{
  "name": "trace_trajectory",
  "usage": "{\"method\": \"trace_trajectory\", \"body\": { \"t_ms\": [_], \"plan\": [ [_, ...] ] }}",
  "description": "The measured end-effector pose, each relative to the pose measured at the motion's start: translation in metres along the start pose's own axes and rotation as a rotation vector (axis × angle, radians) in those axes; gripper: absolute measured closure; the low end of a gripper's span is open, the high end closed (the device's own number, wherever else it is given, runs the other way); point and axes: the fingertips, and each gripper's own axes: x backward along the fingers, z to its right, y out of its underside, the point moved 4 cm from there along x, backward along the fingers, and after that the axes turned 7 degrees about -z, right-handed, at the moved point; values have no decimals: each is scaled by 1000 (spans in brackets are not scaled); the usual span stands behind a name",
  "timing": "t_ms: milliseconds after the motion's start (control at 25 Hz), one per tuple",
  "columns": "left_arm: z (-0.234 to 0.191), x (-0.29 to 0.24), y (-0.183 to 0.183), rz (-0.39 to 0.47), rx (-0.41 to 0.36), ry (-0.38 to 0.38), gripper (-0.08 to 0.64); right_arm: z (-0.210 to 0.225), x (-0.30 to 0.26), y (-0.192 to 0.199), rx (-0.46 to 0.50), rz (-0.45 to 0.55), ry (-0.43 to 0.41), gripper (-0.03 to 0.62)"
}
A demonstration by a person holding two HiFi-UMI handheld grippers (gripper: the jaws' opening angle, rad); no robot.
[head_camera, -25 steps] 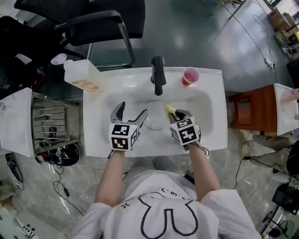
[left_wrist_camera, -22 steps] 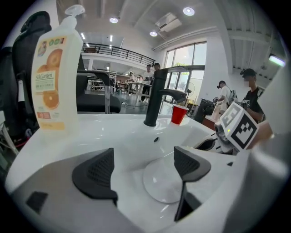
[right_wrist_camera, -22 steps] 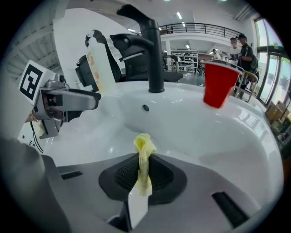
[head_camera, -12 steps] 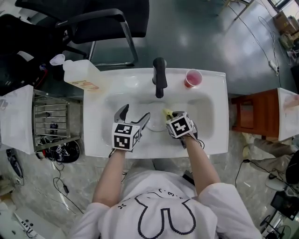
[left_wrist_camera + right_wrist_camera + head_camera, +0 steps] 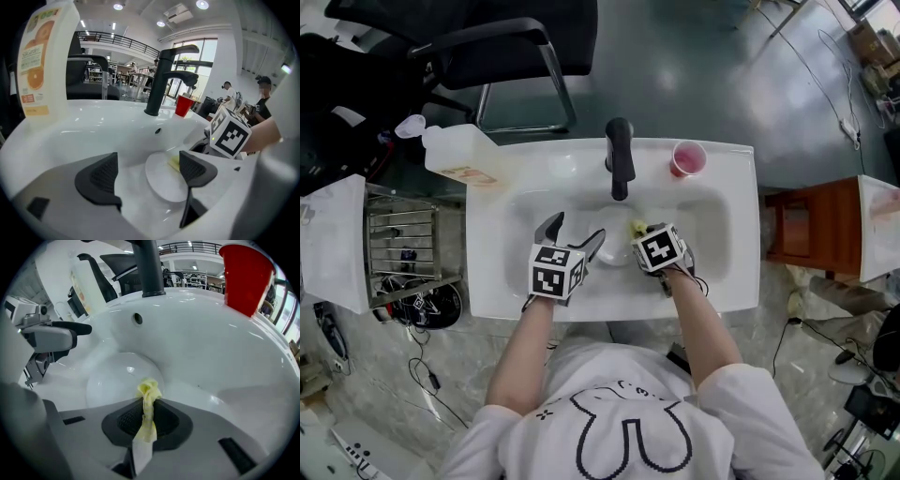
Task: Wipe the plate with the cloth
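Head view: the person stood at a white sink [image 5: 487, 281], both grippers down in the basin. The plate [image 5: 614, 248], white, lay flat on the basin floor just in front of the black faucet [image 5: 619, 155].

Left gripper [image 5: 147, 173]: jaws spread wide with nothing between the pads. It was placed at the plate's left side, and the plate showed in the gap between the jaws. Contact with the plate could not be made out.

Right gripper [image 5: 147, 418]: jaws pressed together, pinching the yellow cloth [image 5: 149, 394]. A bunched end of the cloth stuck out past the jaw tips, and a flat tail hung back between the jaws. The bunched end sat at the plate's right edge. Whether it pressed on the plate was not clear from either gripper view.

A red cup [image 5: 687, 157] stood upright on the sink's back ledge, right of the faucet. A large pale bottle [image 5: 455, 155] with an orange label stood at the sink's back left corner. A wire rack [image 5: 398, 244] stood left of the sink, and a black chair [image 5: 516, 47] behind it.
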Motion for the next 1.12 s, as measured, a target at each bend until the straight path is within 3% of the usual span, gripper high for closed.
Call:
{"method": "trace_trajectory", "body": {
  "t_ms": [280,600,640,760,840,920,1120],
  "plan": [
    [3,-31,24,-112,103,69,147,1,1,1,-27,4,-4,538],
    [11,-54,41,-244,427,304,150,1,2,1,-24,5,-6,538],
    [11,-56,43,-255,454,315,165,2,2,1,-24,4,-7,538],
    [9,-59,45,-265,499,310,394,2,2,1,-20,12,-7,538],
    [5,-61,47,-267,519,288,425,2,2,2,-15,2,-9,538],
    [1,-61,50,-272,554,279,512,2,2,4,-20,-5,-14,538],
    [3,-54,42,-211,628,384,540,4,8,3,-78,13,-42,538]
  ]
}}
